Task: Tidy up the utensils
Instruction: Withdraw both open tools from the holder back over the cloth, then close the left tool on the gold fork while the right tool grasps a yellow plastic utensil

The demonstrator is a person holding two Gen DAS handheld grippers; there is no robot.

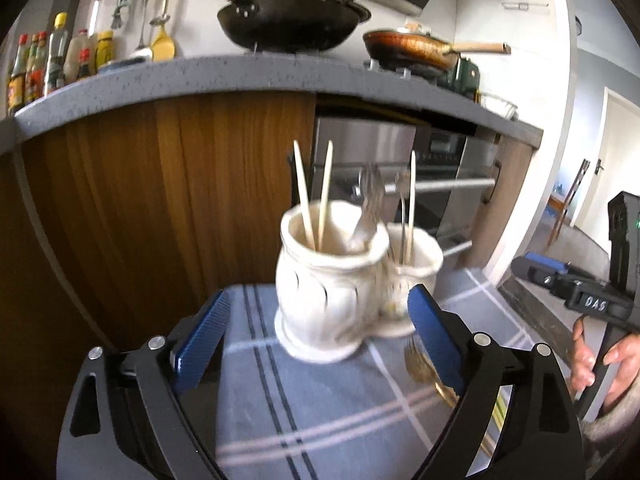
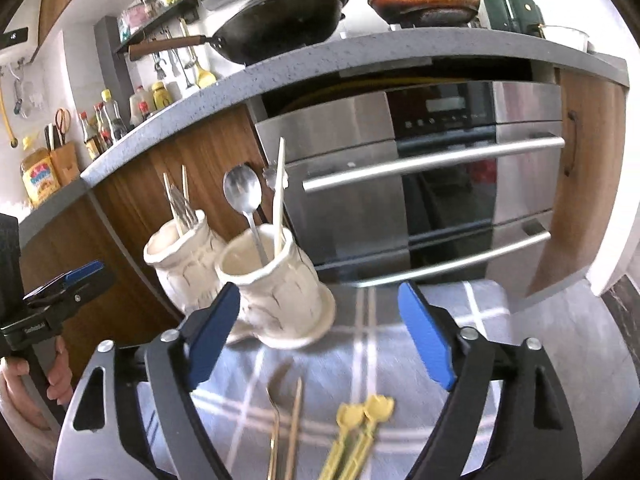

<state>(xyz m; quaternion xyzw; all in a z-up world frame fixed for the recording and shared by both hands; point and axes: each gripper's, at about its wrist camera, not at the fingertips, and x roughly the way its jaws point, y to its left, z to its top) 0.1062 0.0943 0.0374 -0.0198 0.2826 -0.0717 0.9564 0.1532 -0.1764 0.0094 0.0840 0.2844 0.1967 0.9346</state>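
Gold-metal fork (image 2: 275, 412) on checked cloth (image 2: 360, 344): thin, stiff, slippery; pinch mid-handle. Left tongs (image 1: 318, 338), right tongs (image 2: 320, 334) wide, empty.

counter: grey speckled worktop (image 2: 360, 54) over wood cabinet doors (image 1: 168, 184) | appliance: stainless built-in oven (image 2: 440, 184) with bar handles | stove: black wok (image 1: 292, 20), brown frying pan (image 1: 412, 48) | wall: white, hanging ladles, sauce bottles (image 1: 36, 68) (far left) | light: daylight
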